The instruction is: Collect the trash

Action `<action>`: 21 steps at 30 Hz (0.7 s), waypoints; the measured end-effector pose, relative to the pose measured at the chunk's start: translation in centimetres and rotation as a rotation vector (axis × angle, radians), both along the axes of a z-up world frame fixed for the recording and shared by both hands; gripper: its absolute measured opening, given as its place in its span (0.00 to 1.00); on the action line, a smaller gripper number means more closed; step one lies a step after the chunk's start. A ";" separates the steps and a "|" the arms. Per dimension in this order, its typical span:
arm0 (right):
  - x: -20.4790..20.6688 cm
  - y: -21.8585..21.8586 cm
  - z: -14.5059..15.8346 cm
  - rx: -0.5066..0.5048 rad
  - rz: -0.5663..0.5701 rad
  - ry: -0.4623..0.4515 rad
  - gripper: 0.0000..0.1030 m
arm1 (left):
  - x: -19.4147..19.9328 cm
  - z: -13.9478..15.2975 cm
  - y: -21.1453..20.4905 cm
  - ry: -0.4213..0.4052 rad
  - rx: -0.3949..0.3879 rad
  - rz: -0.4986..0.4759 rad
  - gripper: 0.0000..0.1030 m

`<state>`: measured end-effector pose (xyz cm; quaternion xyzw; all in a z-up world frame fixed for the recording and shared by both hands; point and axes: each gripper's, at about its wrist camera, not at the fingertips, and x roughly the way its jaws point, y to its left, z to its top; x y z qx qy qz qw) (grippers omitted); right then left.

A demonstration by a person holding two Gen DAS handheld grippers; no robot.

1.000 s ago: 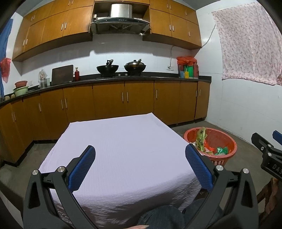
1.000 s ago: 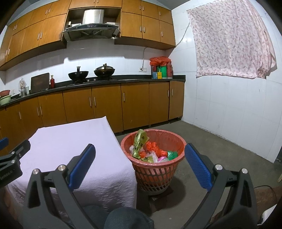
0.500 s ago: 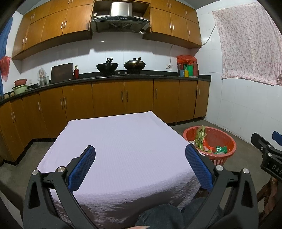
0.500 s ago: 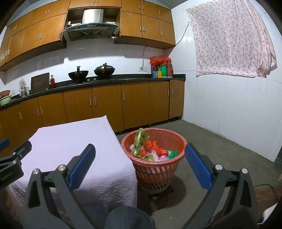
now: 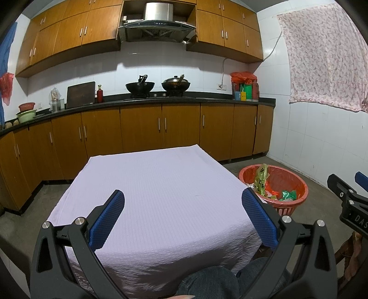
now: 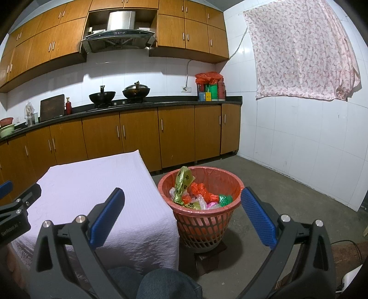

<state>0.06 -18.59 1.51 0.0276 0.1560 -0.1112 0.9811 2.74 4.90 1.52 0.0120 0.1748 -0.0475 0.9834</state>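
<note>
A kitchen surrounds the scene: brown base cabinets (image 5: 161, 128) under a dark counter carrying two woks (image 5: 139, 86), a range hood (image 5: 157, 21) above them, a floral cloth (image 6: 303, 50) hung on the white tiled wall, and a table under a pale lilac tablecloth (image 5: 158, 195) in the foreground with the person's denim-clad knee (image 6: 168, 285) at its near edge. The red basket (image 6: 202, 226) stands on the floor just beside the table's right edge, loaded with crumpled trash (image 6: 200, 195) in green, orange, pink and clear plastic. The left gripper (image 5: 182, 209) hovers over the cloth with jaws spread wide and nothing between them, the basket off to its right, while the right gripper (image 6: 181, 207), equally wide apart and empty, points at the basket just ahead.
</note>
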 end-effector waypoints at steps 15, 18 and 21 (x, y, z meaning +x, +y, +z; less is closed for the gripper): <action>0.0 0.0 -0.5 0.003 -0.001 0.004 0.96 | 0.0 -0.1 0.0 0.004 -0.002 0.000 0.98; 0.0 0.0 -0.6 0.004 -0.001 0.005 0.96 | 0.0 -0.1 0.1 0.005 -0.002 -0.001 0.98; -0.1 0.2 -1.2 0.006 -0.002 0.008 0.96 | 0.0 -0.3 0.1 0.008 -0.002 -0.001 0.98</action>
